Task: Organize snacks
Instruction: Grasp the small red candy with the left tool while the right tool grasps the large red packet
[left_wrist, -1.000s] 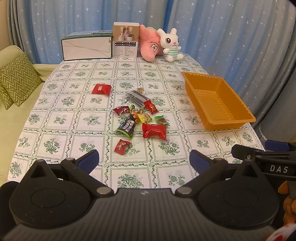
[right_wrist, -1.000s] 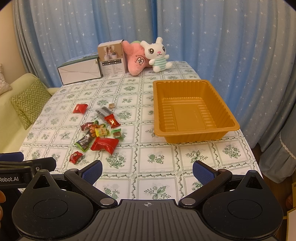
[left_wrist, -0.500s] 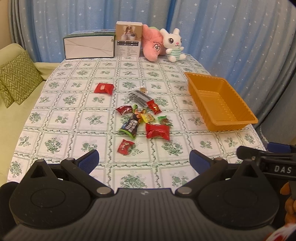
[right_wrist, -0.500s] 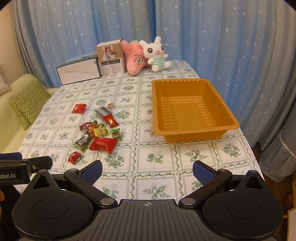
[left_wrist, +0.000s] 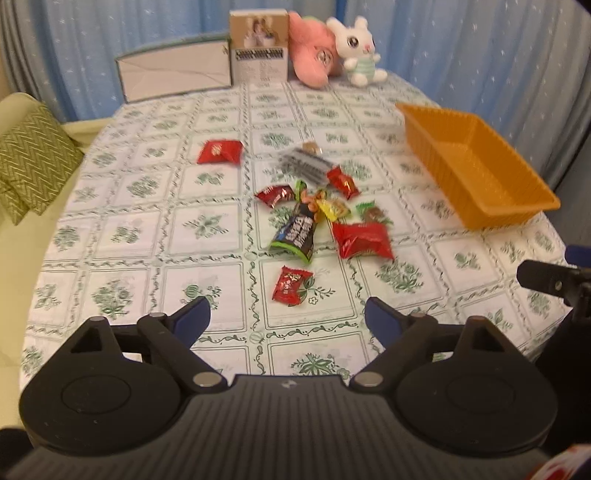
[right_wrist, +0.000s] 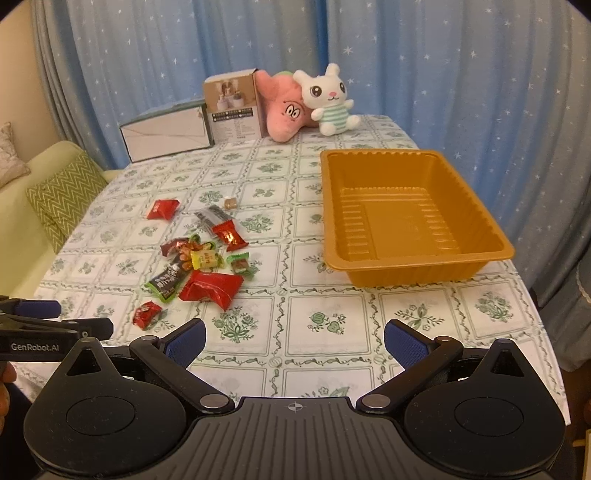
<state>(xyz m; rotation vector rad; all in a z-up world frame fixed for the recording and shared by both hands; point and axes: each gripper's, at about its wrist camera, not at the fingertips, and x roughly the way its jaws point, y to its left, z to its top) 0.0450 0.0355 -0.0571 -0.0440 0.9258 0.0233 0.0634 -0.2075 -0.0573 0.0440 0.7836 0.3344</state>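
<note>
Several wrapped snacks lie scattered mid-table on the floral tablecloth (right_wrist: 332, 332): a small red candy (left_wrist: 291, 285) nearest, a black-and-green bar (left_wrist: 295, 234), and a big red packet (left_wrist: 364, 240) beside it. Well to their right sits the orange tray (right_wrist: 491, 240), with nothing inside. Both the left gripper (left_wrist: 287, 317) and right gripper (right_wrist: 293, 338) hover above the near edge, fingers spread wide, holding nothing.

Both wrist views look forward from the near table (left_wrist: 221, 236) edge, sharing the snacks (right_wrist: 199, 266).
</note>
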